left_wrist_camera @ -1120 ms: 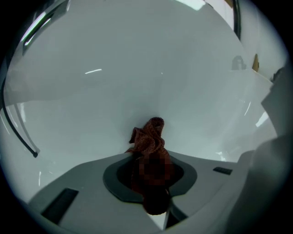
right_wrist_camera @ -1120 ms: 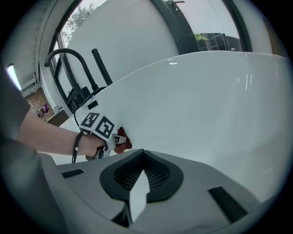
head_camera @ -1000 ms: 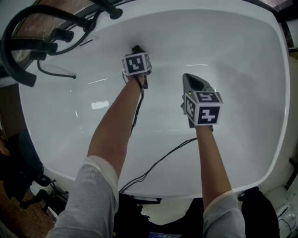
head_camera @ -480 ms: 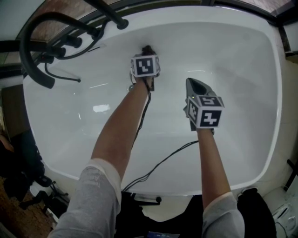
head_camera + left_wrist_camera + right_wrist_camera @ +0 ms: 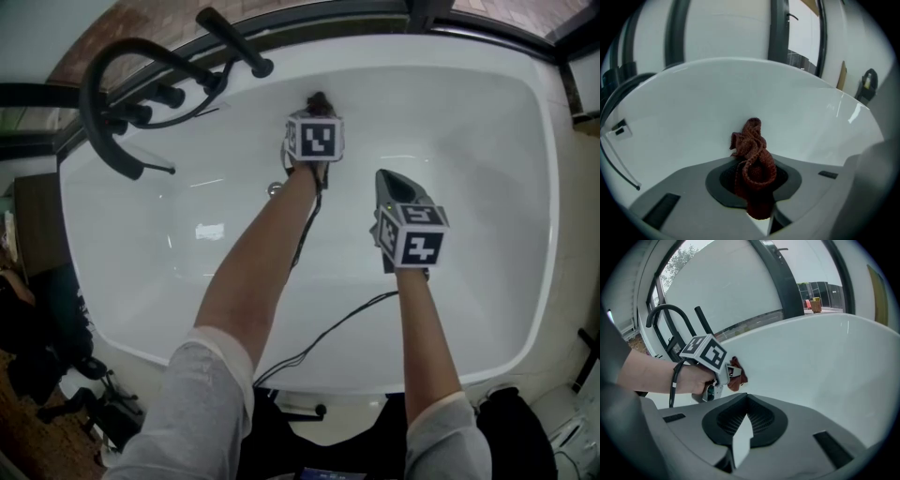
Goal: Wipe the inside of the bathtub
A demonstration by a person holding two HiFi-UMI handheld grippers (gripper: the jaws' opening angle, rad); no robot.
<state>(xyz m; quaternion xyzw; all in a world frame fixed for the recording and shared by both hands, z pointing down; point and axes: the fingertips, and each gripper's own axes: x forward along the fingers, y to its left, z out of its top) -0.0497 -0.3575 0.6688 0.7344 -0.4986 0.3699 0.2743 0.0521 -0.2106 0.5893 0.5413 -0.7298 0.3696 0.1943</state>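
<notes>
The left gripper (image 5: 757, 201) pinches a bunched red cloth (image 5: 751, 143), holding it against the far wall of the white bathtub (image 5: 684, 112) to wipe. The right gripper (image 5: 740, 439), jaws together and empty, hovers nearby, apparently spare.

1. A white bathtub (image 5: 525, 234) is filling nearly the whole head view, marking this as a bathroom-style setting.
2. A black tap (image 5: 112, 103) with a curved spout is arching over the tub's rim at one end.
3. Tall windows (image 5: 736, 287) in dark frames (image 5: 780, 277) are running along the wall behind the tub, with trees (image 5: 682, 261) and buildings (image 5: 811, 289) showing outside.
4. A black cable (image 5: 328, 333) is trailing over the near rim, and a dark stand with splayed legs (image 5: 94, 405) is sitting beside the tub, suggesting a showroom or test room more than a home.
</notes>
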